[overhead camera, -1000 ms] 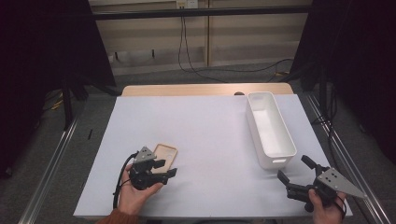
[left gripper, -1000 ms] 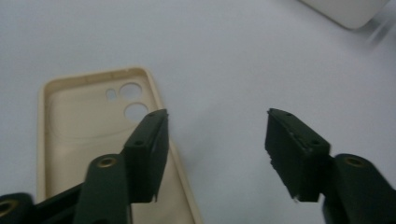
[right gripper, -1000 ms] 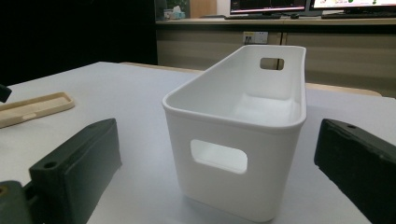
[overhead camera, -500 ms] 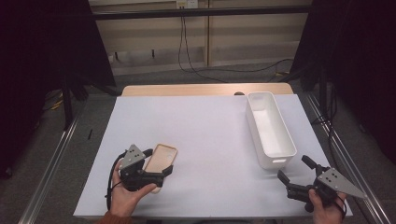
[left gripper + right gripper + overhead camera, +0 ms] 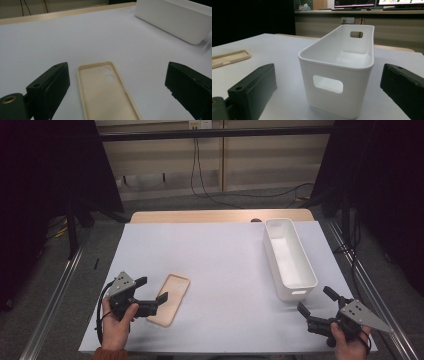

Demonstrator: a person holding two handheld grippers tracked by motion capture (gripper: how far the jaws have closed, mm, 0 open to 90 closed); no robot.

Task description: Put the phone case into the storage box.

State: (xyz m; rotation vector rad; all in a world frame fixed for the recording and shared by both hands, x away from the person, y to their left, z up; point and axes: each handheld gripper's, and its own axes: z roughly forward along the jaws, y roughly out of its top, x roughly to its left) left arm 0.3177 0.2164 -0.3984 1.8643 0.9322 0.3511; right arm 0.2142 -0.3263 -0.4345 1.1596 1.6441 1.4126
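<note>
The left hand-held gripper (image 5: 152,296) was at the seven o'clock part of the counter (image 5: 220,255), held by the person's left hand (image 5: 116,325). Its two black jaws were spread wide, and they held nothing. In the left gripper view the phone case (image 5: 107,92) lay flat between the two jaws, with its hollow side up and its two round camera holes at the far end. The case was not touching either jaw there; a strip of white counter showed on both sides. From the high view the tan case (image 5: 170,299) lay just beside the jaw tips, at a slight slant, and I could not tell if one tip touched its edge.

The right hand-held gripper (image 5: 315,306) was at the five o'clock part of the counter, in the person's right hand (image 5: 347,342). Its jaws were also wide apart and empty. They pointed toward the near short end of the white bin (image 5: 290,257), which stood upright at the three o'clock side. In the right gripper view the bin (image 5: 342,75) stood between the jaws but further away, apart from both, and it had a handle hole in each short wall.
</note>
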